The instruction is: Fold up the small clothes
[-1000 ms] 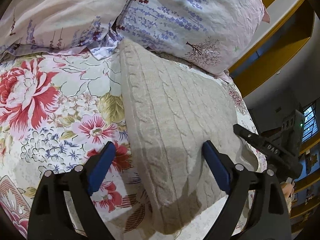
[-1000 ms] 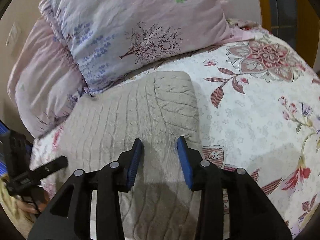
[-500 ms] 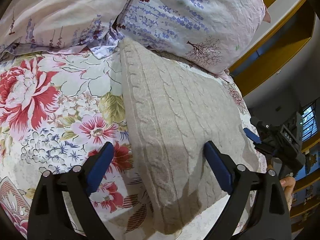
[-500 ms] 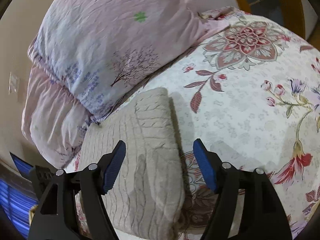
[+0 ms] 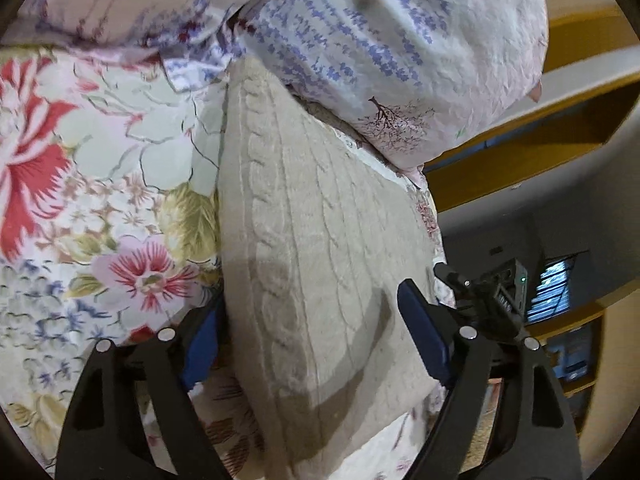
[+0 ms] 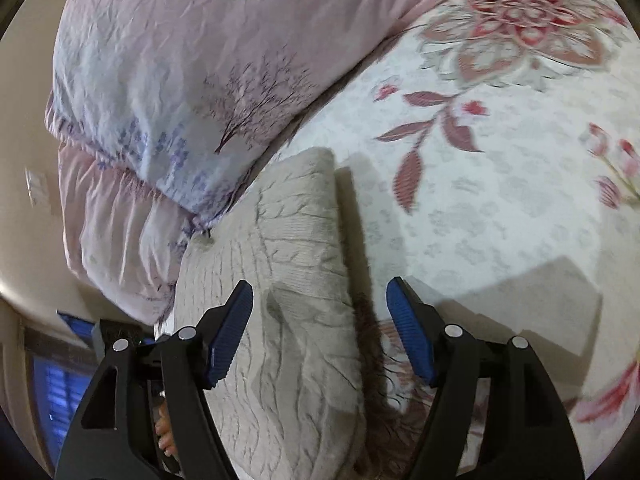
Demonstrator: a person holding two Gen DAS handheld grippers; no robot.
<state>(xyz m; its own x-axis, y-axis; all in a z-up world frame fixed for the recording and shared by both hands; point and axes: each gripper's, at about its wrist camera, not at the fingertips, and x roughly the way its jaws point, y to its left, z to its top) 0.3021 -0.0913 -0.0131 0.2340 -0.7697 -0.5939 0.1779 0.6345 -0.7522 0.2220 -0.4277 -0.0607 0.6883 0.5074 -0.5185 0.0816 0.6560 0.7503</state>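
A beige cable-knit garment (image 5: 320, 248) lies folded in a thick rectangle on the flowered bedsheet (image 5: 100, 200), its far end tucked against a pillow. My left gripper (image 5: 316, 340) is open, its blue pads straddling the near end of the garment. In the right wrist view the same garment (image 6: 296, 280) lies at lower left. My right gripper (image 6: 320, 332) is open and empty, its jaws spread over the garment's right edge. The right gripper's body (image 5: 488, 300) shows at the right of the left wrist view.
Two pillows in pale lavender-print cases (image 5: 380, 40) (image 6: 192, 60) lie against the head of the bed behind the garment. The flowered sheet (image 6: 500, 200) stretches to the right. Yellow wooden shelving (image 5: 540, 152) and a wall stand beyond the bed's edge.
My right gripper has opened wide and drawn back from the garment, letting it go. My left gripper has stayed open and shifted closer over the garment's near end.
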